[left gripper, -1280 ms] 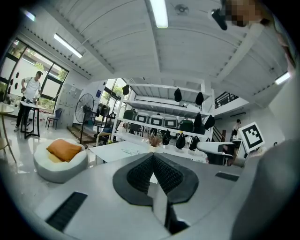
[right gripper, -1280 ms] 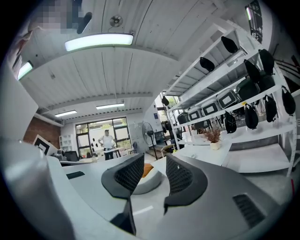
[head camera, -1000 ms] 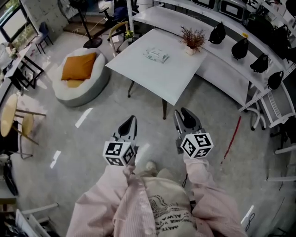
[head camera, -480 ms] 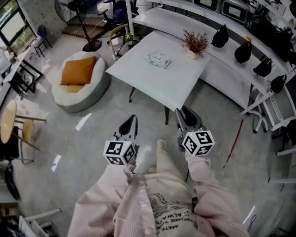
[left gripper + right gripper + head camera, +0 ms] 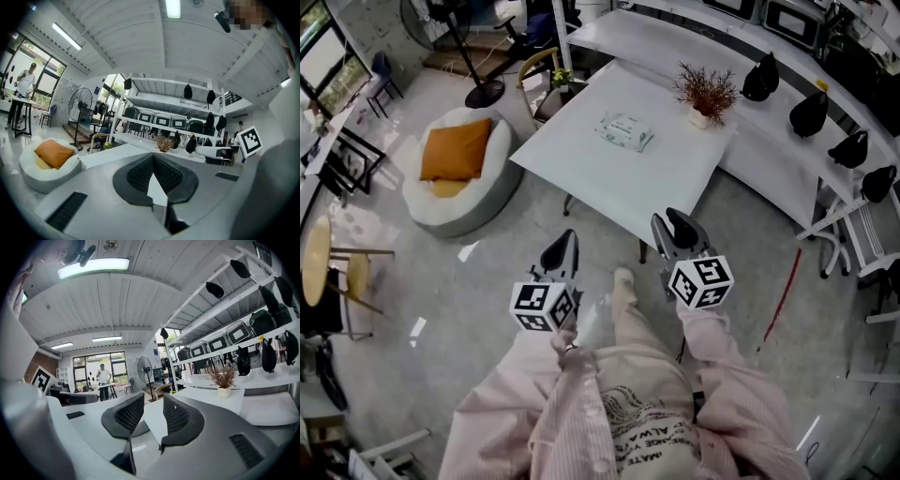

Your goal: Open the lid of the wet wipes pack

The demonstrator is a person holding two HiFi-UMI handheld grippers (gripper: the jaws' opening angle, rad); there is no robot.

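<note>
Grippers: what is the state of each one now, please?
Left gripper: closed, holding nothing.
Right gripper: open, empty.

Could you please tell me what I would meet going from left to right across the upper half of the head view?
Beanbag → wipes pack → plant.
</note>
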